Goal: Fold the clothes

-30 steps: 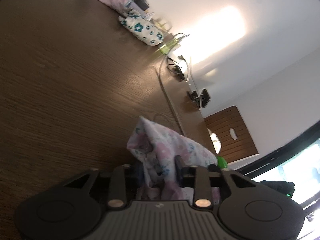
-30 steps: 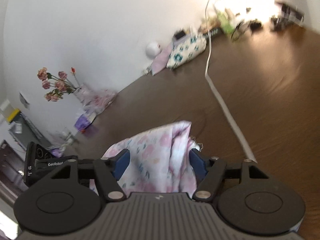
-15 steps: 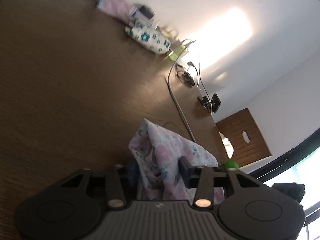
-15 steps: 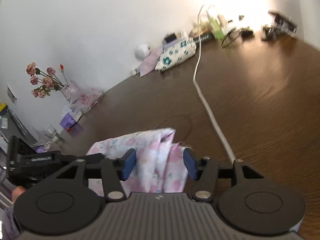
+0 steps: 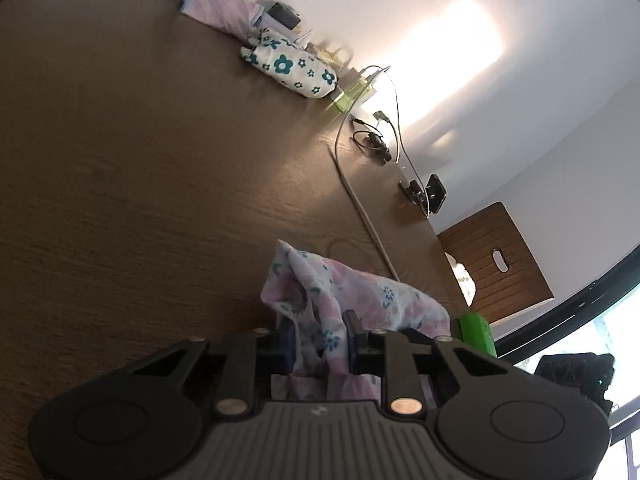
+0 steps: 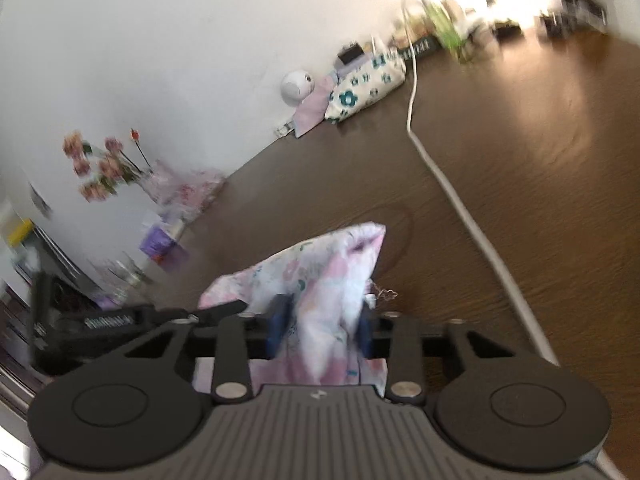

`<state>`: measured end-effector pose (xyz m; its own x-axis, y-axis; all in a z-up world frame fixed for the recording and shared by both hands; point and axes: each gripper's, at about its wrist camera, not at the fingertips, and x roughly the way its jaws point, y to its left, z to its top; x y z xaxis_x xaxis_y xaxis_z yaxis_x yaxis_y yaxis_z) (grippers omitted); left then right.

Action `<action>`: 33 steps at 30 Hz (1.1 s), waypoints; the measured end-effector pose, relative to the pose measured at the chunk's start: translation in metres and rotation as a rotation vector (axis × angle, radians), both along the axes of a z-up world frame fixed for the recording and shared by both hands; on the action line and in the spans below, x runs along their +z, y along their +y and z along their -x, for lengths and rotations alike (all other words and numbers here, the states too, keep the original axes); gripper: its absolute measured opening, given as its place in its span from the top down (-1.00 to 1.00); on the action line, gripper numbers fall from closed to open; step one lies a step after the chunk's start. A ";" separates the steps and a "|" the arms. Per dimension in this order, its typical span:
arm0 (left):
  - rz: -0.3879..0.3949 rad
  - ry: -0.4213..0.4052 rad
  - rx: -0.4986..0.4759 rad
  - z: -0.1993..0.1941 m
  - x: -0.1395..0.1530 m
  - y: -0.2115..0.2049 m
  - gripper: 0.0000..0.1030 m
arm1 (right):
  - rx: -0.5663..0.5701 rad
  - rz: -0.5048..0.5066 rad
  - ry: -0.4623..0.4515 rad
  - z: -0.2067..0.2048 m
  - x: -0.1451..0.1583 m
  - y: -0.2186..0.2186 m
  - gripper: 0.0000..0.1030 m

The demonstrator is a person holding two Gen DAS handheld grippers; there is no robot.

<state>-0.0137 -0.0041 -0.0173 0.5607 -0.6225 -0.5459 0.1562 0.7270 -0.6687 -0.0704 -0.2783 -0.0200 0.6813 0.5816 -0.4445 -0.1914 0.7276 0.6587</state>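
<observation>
Though bunched, garment (image 5: 320, 312) between fingers (image 5: 354, 326).

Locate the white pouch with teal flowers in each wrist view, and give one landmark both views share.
Left wrist view: the pouch lies upper centre, at the table's far edge by the wall.
Right wrist view: the pouch lies upper centre-right, again against the wall.
Shared landmark: the white cable running across the table from near the pouch towards the grippers.
</observation>
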 end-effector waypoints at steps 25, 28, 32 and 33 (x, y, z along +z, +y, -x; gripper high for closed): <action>-0.165 -0.079 -0.036 0.021 0.019 -0.013 -0.04 | 0.071 0.240 -0.018 0.007 0.028 0.013 0.17; -0.115 -0.046 -0.050 0.010 0.013 -0.010 0.36 | 0.084 0.245 -0.017 0.000 0.025 0.018 0.41; -0.103 -0.043 -0.050 -0.003 0.015 -0.007 0.54 | 0.101 0.250 -0.016 -0.010 0.021 0.025 0.59; -0.119 -0.050 -0.054 -0.006 0.017 -0.008 0.55 | 0.105 0.251 -0.016 -0.013 0.020 0.027 0.60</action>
<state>-0.0073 -0.0121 0.0002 0.5569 -0.5852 -0.5894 0.2282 0.7901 -0.5689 -0.0577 -0.2515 0.0000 0.6310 0.5223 -0.5736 -0.2836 0.8435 0.4561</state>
